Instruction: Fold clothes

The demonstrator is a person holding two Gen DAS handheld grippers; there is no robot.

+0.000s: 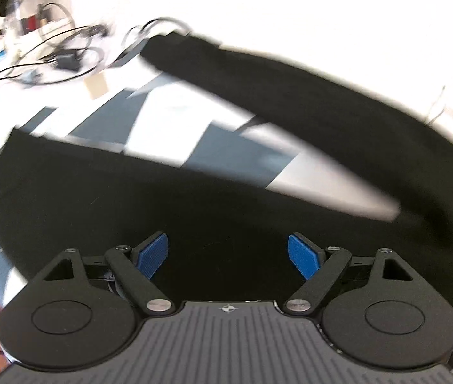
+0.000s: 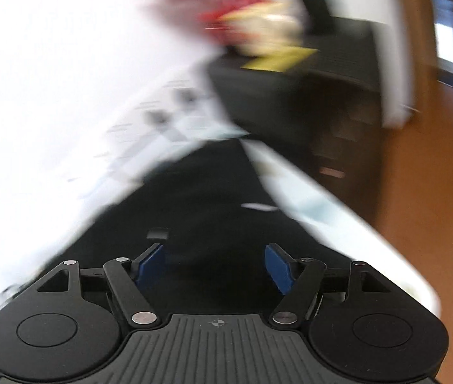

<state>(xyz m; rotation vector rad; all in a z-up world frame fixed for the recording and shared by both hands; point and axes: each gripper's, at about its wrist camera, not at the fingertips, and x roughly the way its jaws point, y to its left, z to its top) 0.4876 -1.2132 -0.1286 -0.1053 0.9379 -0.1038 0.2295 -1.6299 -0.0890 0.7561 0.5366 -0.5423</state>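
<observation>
A black garment [image 1: 130,192] lies spread on a white table with grey checker patches [image 1: 169,118]; one long black part [image 1: 322,105] runs to the far right. My left gripper [image 1: 228,252] is open just above the black cloth, blue pads [image 1: 153,252] empty. In the right wrist view, which is motion-blurred, the black garment [image 2: 201,198] lies under my right gripper [image 2: 215,264], which is open and empty, near the table's right edge [image 2: 338,211].
Cables, a black adapter [image 1: 68,59] and clutter lie at the table's far left. A paper tag [image 1: 97,84] sits near the garment's far end. Dark furniture [image 2: 322,105] and an orange-brown floor [image 2: 434,208] lie beyond the table edge; blurred red and yellow objects [image 2: 252,16] are farther back.
</observation>
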